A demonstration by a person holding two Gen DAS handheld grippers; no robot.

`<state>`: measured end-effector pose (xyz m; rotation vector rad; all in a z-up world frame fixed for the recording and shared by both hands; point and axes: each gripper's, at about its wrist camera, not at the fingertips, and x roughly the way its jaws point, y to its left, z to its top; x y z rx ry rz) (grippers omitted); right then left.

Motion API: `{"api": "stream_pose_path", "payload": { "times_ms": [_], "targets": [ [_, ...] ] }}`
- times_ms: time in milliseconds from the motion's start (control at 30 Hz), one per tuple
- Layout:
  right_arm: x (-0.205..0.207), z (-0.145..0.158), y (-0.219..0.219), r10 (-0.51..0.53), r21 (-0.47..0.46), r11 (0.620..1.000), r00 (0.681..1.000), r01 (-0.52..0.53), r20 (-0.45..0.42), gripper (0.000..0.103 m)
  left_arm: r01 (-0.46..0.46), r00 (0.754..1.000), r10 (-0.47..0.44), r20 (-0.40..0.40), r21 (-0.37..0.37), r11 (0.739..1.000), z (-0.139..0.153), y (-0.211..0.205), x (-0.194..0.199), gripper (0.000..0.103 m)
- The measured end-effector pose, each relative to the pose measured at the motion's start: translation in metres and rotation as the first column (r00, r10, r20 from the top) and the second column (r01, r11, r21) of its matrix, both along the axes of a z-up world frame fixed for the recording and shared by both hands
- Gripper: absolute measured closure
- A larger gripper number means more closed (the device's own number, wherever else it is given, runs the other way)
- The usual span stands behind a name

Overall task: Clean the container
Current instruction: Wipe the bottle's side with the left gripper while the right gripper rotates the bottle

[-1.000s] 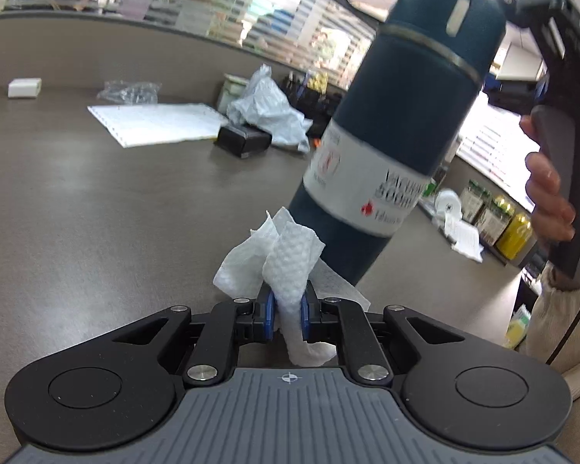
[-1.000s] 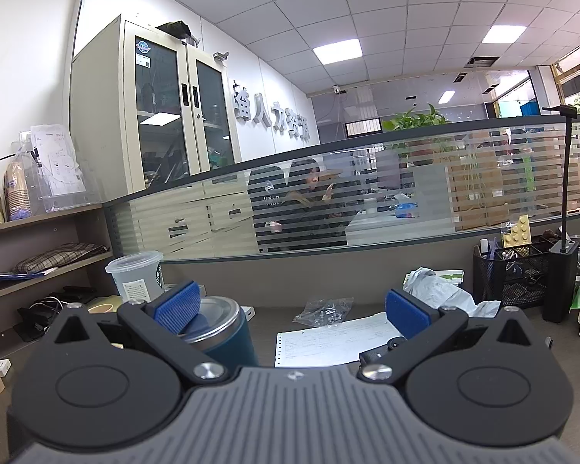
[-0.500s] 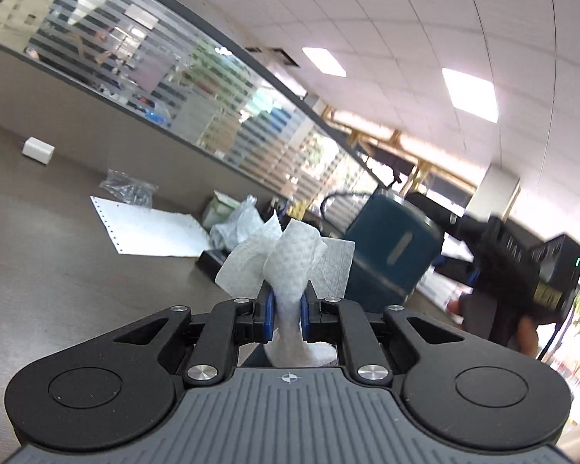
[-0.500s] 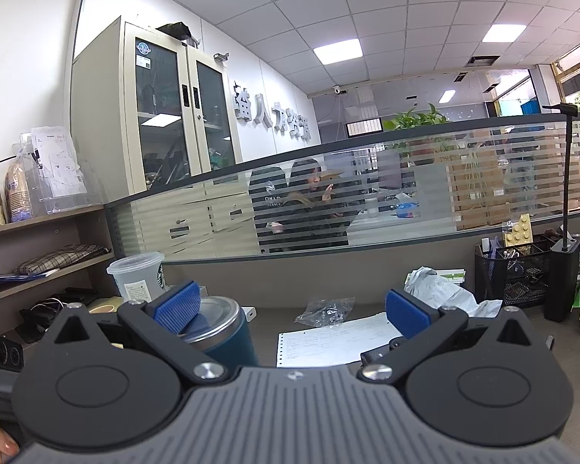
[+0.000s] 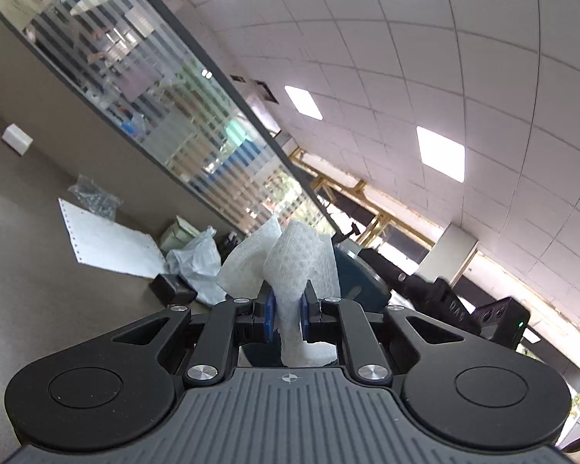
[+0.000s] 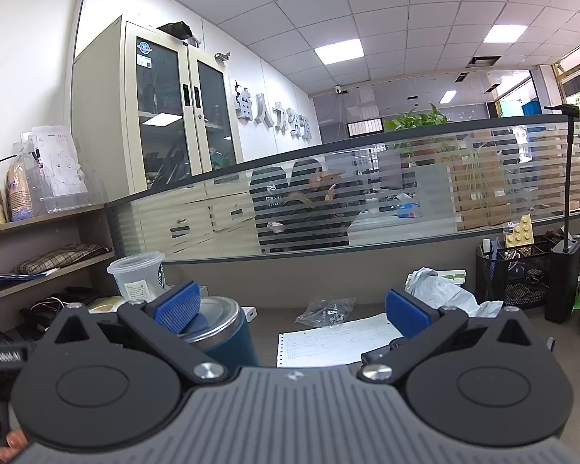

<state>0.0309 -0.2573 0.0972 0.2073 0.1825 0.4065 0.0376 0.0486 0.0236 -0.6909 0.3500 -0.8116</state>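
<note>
My left gripper (image 5: pixel 288 309) is shut on a crumpled white paper towel (image 5: pixel 290 259) that sticks up between its blue pads. Just behind the towel is the dark blue bottle (image 5: pixel 353 280), mostly hidden by it. Beyond the bottle I see the black body of the right gripper (image 5: pixel 444 303). In the right wrist view my right gripper (image 6: pixel 292 309) has its jaws wide apart. The bottle (image 6: pixel 228 336) with its steel ring sits right by the left pad (image 6: pixel 178 305), its top partly hidden. I cannot tell whether the pad touches it.
On the brown desk lie a printed sheet (image 6: pixel 332 342), a crumpled plastic bag (image 6: pixel 440 294), a clear bag of parts (image 6: pixel 326 309) and a black box (image 5: pixel 172 290). A mesh organiser (image 6: pixel 518 278) stands right, a plastic cup (image 6: pixel 139 274) left. A hand (image 6: pixel 4 440) shows bottom left.
The left view has rolled and tipped up toward the ceiling; the bottle went from large at upper right to low behind the towel. The right view is still; a hand entered its lower left.
</note>
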Motion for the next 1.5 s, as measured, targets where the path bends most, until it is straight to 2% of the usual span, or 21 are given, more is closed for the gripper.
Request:
{"api": "stream_pose_path", "payload": {
  "times_ms": [333,833,1167,1500],
  "targets": [
    [0.002,-0.001,-0.001,-0.001,0.000,1.000,1.000,0.001,0.001,0.000,0.011,0.996,-0.010,-0.091,0.016,1.000,-0.025,-0.009,0.007,0.086],
    [-0.003,0.000,0.000,-0.002,-0.004,1.000,1.000,0.002,0.004,0.000,0.017,0.973,0.017,-0.231,0.145,0.989,-0.049,-0.013,0.019,0.087],
    [-0.004,-0.001,-0.001,0.003,0.000,1.000,1.000,-0.003,0.005,0.000,0.057,0.967,0.007,-0.253,0.244,0.968,-0.050,-0.017,0.025,0.087],
    [-0.005,-0.004,-0.006,0.002,0.008,1.000,1.000,-0.002,0.005,0.000,0.045,0.964,0.020,-0.266,0.236,0.971,-0.053,-0.018,0.022,0.087]
  ]
}}
